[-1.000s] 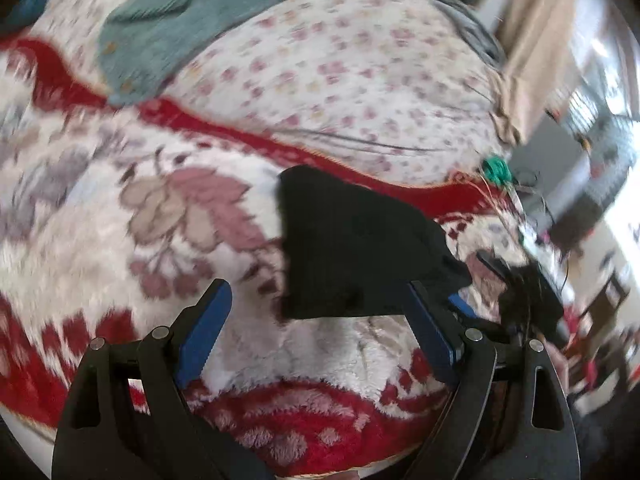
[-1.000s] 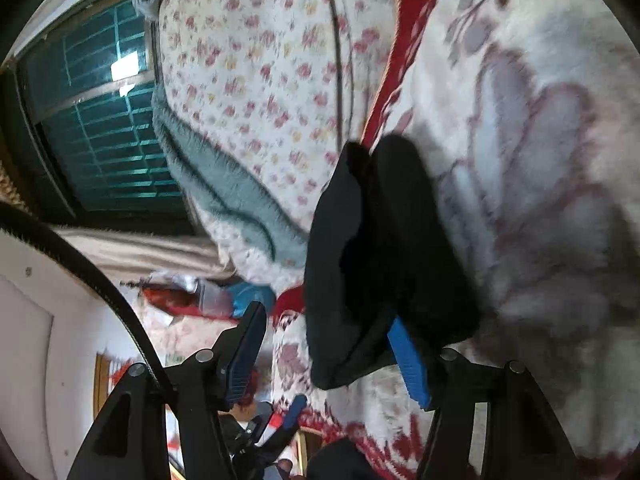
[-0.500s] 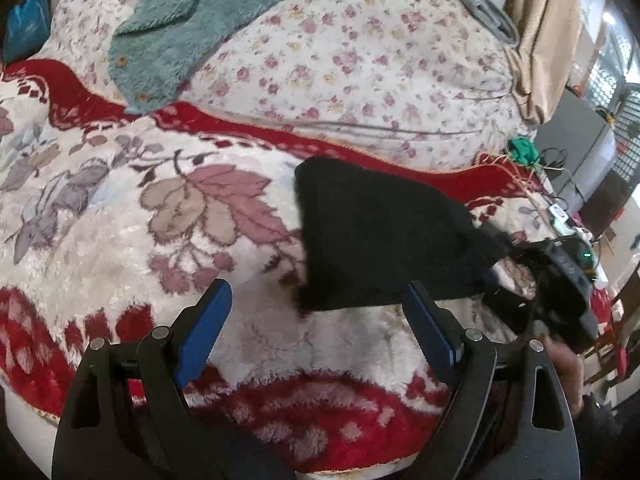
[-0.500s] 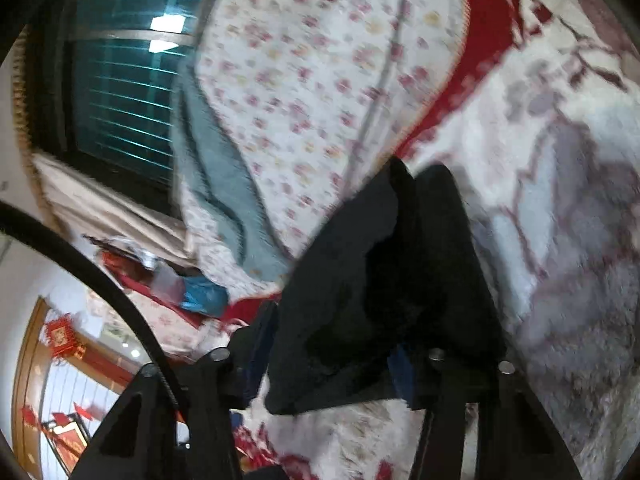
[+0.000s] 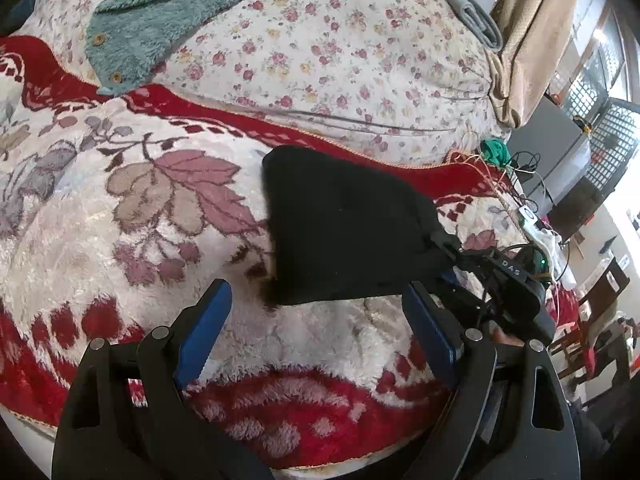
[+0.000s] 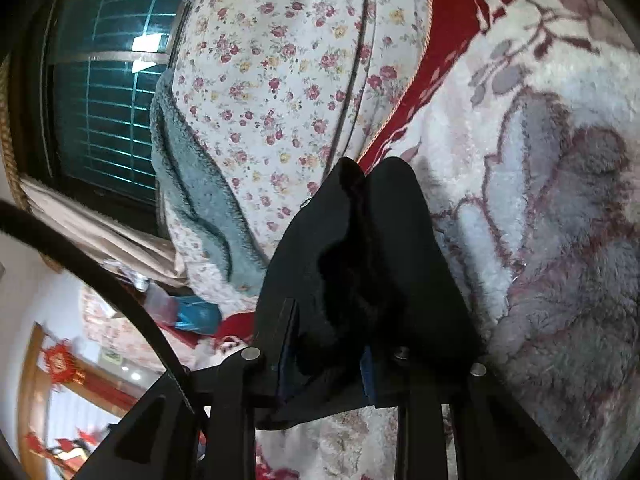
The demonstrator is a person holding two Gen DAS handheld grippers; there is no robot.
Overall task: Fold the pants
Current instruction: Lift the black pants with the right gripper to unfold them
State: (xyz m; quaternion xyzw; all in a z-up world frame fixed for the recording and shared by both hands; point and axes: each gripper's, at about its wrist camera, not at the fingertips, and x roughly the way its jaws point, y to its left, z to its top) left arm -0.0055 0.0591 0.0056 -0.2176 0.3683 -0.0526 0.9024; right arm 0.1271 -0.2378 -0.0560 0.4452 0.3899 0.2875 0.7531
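Observation:
The black pants [image 5: 344, 224] lie folded into a small bundle on a fluffy red and white floral blanket [image 5: 120, 240]. My left gripper [image 5: 316, 328] is open and empty, just short of the bundle's near edge. My right gripper [image 6: 326, 354] is shut on the pants [image 6: 360, 264], clamping their layered end between its blue pads. The same gripper shows in the left wrist view [image 5: 448, 256] at the bundle's right corner.
A teal fleece garment [image 5: 160, 12] lies at the back on a rose-print quilt [image 5: 340, 52]. A beige cloth [image 5: 532, 40] hangs at the right. Cables and a power strip [image 5: 536, 224] sit off the bed's right edge. A window [image 6: 104, 112] is behind.
My right gripper has closed on the end of the pants; a second ago its jaws stood wide apart. My left gripper has stayed open near the bundle's front.

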